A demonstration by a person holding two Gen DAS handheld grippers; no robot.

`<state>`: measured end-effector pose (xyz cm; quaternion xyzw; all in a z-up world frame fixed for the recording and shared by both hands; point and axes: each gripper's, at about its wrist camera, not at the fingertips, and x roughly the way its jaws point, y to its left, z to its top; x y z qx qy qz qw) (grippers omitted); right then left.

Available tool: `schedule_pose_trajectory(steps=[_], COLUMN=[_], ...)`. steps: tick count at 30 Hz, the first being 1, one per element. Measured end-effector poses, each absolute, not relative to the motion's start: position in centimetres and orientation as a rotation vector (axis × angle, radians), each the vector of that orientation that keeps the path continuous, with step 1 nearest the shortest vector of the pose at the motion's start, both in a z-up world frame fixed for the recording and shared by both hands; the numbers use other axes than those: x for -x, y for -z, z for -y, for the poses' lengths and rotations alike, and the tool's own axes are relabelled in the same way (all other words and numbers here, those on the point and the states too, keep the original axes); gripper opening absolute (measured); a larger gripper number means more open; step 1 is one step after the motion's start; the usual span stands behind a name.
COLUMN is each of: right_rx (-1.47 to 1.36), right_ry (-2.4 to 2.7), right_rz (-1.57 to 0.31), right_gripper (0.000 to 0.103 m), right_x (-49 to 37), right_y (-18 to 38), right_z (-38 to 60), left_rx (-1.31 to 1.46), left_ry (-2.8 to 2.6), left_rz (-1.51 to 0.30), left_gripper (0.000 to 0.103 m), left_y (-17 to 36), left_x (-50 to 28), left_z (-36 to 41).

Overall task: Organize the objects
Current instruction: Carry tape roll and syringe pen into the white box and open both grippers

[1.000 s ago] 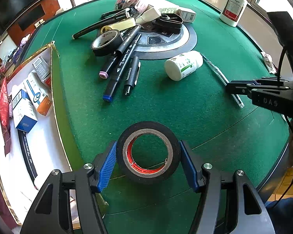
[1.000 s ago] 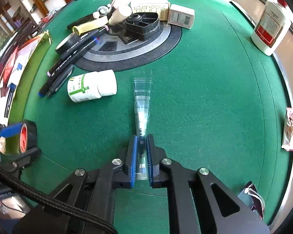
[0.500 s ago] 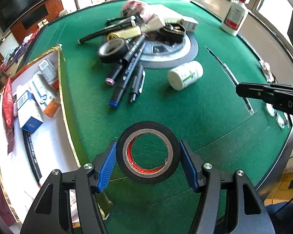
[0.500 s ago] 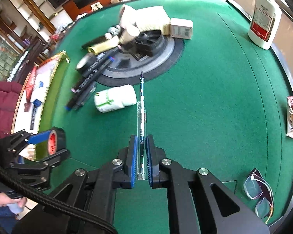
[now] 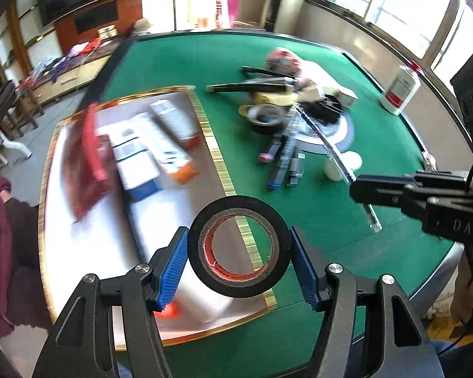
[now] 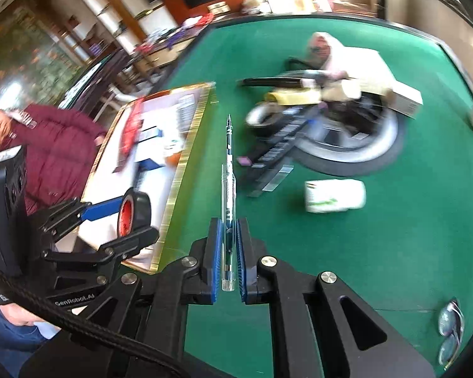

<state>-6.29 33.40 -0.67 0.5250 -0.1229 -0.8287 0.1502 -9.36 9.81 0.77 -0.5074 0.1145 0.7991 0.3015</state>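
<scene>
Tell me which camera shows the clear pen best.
Right wrist: the clear pen runs full length, sharp, from the right gripper. Left wrist shows it side-on and blurred, poking from that gripper.

- The right gripper (image 6: pixel 227 249) clamped a clear pen (image 6: pixel 228 189), tip pointing away over the green table (image 6: pixel 362 252).
- Left, the left gripper (image 6: pixel 123 217) held a black tape roll (image 6: pixel 135 212) above the gold-rimmed tray (image 6: pixel 173 186).
- A white bottle (image 6: pixel 334 196) lay on its side; glasses (image 6: pixel 450 330) sat at the table's near-right edge.
</scene>
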Motion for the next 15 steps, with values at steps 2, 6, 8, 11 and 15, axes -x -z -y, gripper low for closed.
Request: schedule_pose_trajectory(steps=[2, 6, 8, 11, 15], right_rx=[-1.501, -1.503, -1.521, -1.553, -1.609], right_ry=[2.351, 2.294, 2.266, 2.238, 2.224], right_rz=[0.335, 0.310, 0.293, 0.272, 0.230], right_gripper=[0.007, 0.007, 0.007, 0.007, 0.007], right_x=[6.9, 8.2, 8.8, 9.7, 10.8], right_y=[0.8, 2.0, 3.0, 4.5, 6.4], right_z=[-31.3, -27.0, -24.8, -22.7, -20.5], left_rx=[1.361, 1.406, 1.431, 1.463, 1.508], left_ry=[-2.148, -2.186, -2.202, -2.213, -2.205], left_rz=[-0.292, -0.277, -0.267, -0.261, -0.271], left_gripper=[0.057, 0.057, 0.057, 0.057, 0.057], left_y=[-0.8, -0.1, 0.5, 1.6, 3.3], left_x=[10.2, 12.0, 12.8, 14.1, 15.7], left_z=[-7.7, -4.0, -2.2, -0.3, 1.0])
